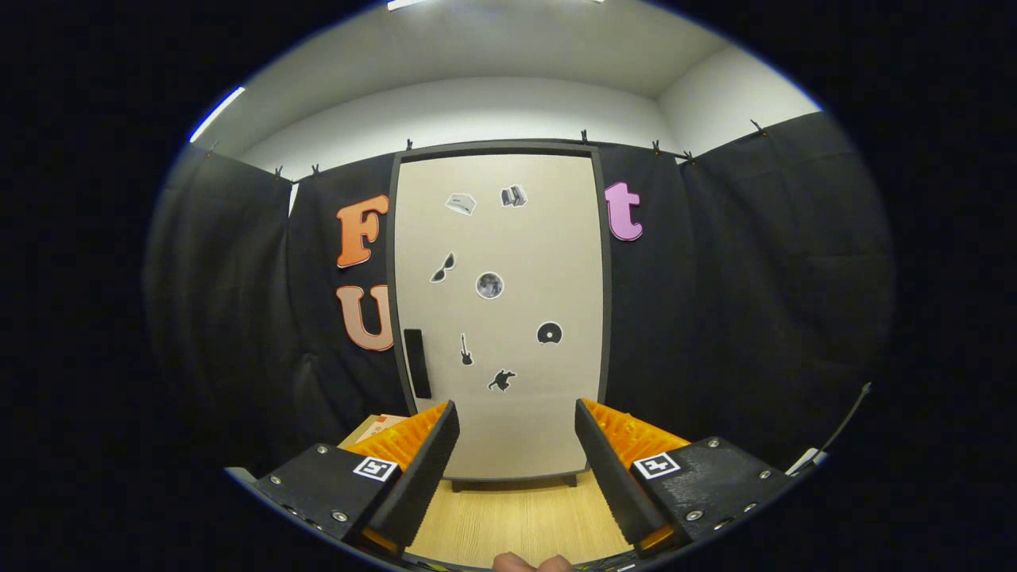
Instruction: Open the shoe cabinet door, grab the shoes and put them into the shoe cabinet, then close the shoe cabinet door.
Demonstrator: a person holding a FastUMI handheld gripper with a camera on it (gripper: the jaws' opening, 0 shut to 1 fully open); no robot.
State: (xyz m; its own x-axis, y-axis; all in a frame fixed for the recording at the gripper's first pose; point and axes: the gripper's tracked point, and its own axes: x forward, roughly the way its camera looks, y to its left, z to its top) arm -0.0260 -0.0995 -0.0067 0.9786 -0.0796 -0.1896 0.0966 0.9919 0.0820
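The shoe cabinet stood straight ahead of the gripper, upright against the black cloth wall of the booth, resting on a pale wooden floor. Its light door was closed, set flush in a dark frame. A dark vertical handle sat near the door's left edge, a little below the middle. Small stickers dotted the door: a pair of sunglasses, a round moon-like disc, a record, a guitar, and a couple more near the top that were too small to make out.

The gripper was spread wide open, holding nothing; its two fingers pointed at the lower part of the door, which showed between them, well short of touching it. The handle lay beyond and just above the left finger. A cardboard box peeked out beside the cabinet's lower left corner, partly hidden behind that finger. A bit of the person's hand showed at the back of the gripper. The shoes were not something I could tell from there.
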